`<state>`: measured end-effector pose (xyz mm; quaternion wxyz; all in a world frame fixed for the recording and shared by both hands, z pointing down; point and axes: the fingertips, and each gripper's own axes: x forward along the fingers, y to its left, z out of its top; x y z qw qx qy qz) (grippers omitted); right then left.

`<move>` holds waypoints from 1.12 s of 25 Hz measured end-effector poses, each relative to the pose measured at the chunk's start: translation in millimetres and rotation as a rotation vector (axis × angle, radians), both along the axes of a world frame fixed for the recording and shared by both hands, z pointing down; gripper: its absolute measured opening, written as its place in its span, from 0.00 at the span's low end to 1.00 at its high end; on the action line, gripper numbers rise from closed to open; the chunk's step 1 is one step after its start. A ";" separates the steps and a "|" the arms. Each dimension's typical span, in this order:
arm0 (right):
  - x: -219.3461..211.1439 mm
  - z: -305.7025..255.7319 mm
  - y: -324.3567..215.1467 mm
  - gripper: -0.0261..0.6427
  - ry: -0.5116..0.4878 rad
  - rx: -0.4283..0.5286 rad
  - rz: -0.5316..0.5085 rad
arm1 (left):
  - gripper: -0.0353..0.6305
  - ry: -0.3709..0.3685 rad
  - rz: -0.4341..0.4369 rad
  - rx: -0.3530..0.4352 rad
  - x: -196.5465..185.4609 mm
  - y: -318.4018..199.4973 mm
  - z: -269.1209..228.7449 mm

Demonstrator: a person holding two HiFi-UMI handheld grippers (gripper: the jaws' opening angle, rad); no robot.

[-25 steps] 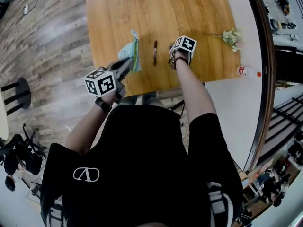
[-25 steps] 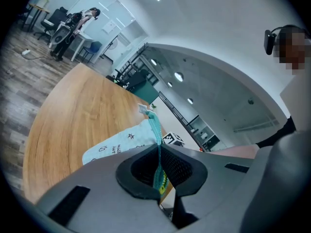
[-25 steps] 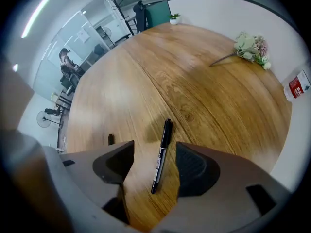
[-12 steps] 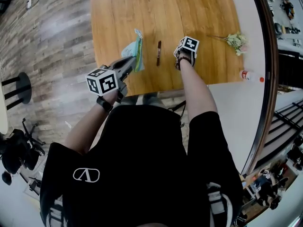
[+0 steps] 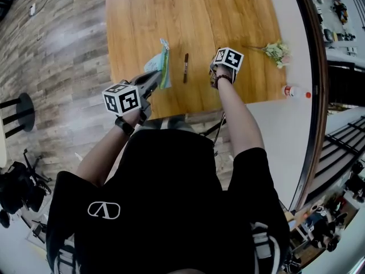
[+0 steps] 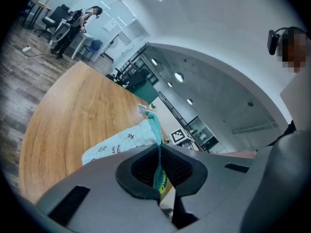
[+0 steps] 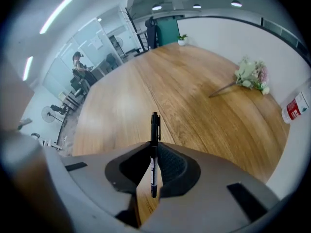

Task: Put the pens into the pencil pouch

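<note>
A light blue pencil pouch (image 5: 158, 67) with a teal zipper edge lies on the wooden table (image 5: 194, 16). My left gripper (image 5: 154, 79) is shut on that teal edge at the pouch's near end (image 6: 156, 130); in the left gripper view the pads (image 6: 172, 166) press the fabric. My right gripper (image 5: 215, 68) is shut on a black pen (image 7: 155, 130), which stands up between its jaws above the tabletop. Another dark pen (image 5: 186, 68) lies flat on the table between the pouch and the right gripper.
A small bunch of pale flowers (image 5: 277, 51) lies on the table to the right. A white bottle with a red cap (image 5: 293, 90) lies on the white surface past the table's corner. A black stool (image 5: 20, 110) stands on the floor to the left.
The right gripper has closed on the black pen and risen from the table with it. The left gripper has kept still on the pouch.
</note>
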<state>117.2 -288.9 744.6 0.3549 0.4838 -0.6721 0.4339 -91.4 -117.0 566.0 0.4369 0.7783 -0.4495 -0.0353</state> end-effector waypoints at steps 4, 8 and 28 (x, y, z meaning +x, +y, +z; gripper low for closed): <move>-6.2 -80.7 -13.9 0.11 -0.066 0.220 -0.044 | 0.08 0.008 0.008 0.020 5.7 -3.7 -9.1; -9.1 -169.0 -7.7 0.11 -0.108 0.470 -0.079 | 0.08 0.021 0.022 0.041 14.8 -7.1 -19.9; -34.7 -356.7 96.0 0.11 -0.187 1.184 -0.163 | 0.08 0.074 0.036 0.126 23.9 -14.4 -69.5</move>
